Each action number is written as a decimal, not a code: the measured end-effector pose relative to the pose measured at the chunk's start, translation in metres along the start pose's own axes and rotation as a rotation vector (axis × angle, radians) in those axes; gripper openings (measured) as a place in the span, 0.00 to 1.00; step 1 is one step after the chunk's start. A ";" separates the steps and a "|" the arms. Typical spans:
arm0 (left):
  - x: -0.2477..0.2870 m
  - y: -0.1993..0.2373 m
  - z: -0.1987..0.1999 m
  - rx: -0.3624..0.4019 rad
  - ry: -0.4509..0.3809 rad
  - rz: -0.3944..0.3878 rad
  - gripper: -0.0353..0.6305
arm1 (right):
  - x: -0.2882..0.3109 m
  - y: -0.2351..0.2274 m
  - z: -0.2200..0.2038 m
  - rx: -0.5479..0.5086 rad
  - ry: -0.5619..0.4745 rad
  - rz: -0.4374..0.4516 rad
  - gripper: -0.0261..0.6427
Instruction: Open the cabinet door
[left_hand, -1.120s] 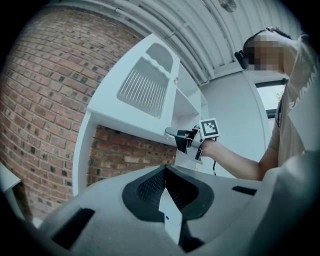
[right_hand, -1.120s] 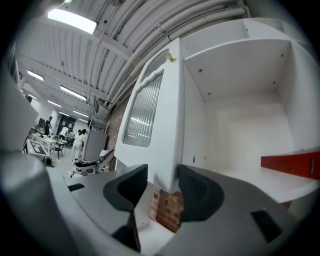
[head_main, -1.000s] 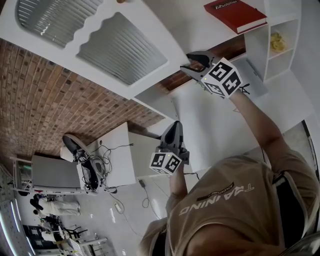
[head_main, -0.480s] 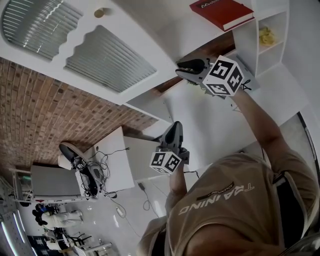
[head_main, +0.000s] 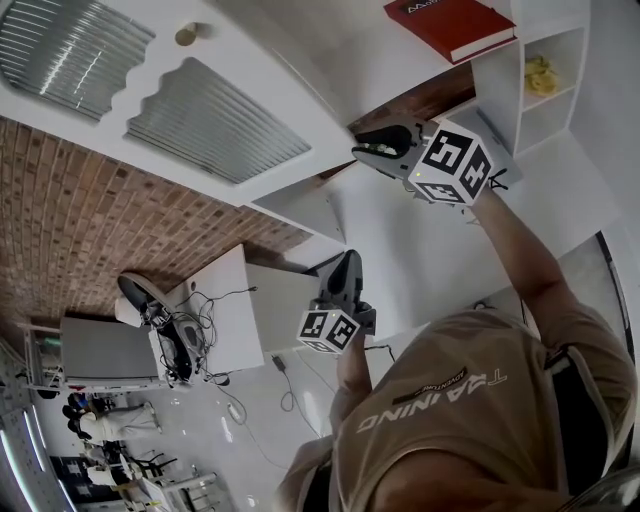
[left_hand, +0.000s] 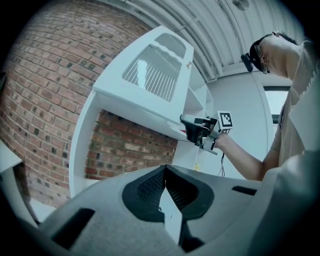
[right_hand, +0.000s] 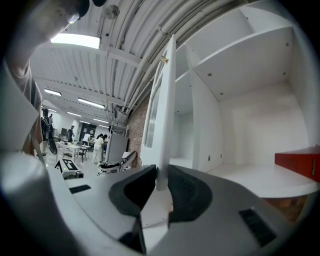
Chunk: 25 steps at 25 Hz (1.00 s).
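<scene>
The white cabinet door (head_main: 200, 120), with ribbed glass panels and a round knob (head_main: 186, 34), stands partly swung out from the cabinet (head_main: 440, 230). My right gripper (head_main: 366, 150) is at the door's free edge. In the right gripper view that thin edge (right_hand: 167, 100) runs up from between the jaws of the right gripper (right_hand: 161, 182), which are closing with both pads on it. Lower down, my left gripper (head_main: 348, 262) hangs apart from the door. Its jaws (left_hand: 165, 170) are shut on nothing. The left gripper view shows the door (left_hand: 155, 75) and the right gripper (left_hand: 187, 122) from the side.
A red book (head_main: 450, 25) lies on the open shelf inside, also seen in the right gripper view (right_hand: 297, 160). Something yellow (head_main: 542, 75) sits in a side cubby. A brick wall (head_main: 70, 200) is behind the cabinet. Desks, a chair (head_main: 140, 290) and cables lie beyond.
The right gripper's jaws have closed from wide open onto the door's edge, and the door has swung out a little with it; its knob has come into view. The left gripper has stayed put.
</scene>
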<state>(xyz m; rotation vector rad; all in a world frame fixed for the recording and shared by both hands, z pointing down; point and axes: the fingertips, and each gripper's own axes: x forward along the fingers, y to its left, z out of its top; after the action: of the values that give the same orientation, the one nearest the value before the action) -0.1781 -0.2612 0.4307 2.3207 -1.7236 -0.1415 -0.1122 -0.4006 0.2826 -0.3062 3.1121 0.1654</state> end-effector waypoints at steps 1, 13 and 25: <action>-0.001 -0.002 -0.002 0.002 0.006 0.007 0.06 | -0.002 0.003 -0.001 -0.004 0.004 0.012 0.15; 0.007 -0.040 -0.052 -0.053 0.133 0.034 0.06 | -0.025 0.026 0.007 0.021 -0.077 0.085 0.14; -0.007 -0.061 -0.062 -0.023 0.114 -0.107 0.06 | -0.030 0.069 0.005 0.017 -0.076 -0.006 0.14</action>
<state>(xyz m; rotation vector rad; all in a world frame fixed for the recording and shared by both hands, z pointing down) -0.1098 -0.2291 0.4745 2.3555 -1.5374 -0.0470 -0.0961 -0.3273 0.2851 -0.3017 3.0356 0.1470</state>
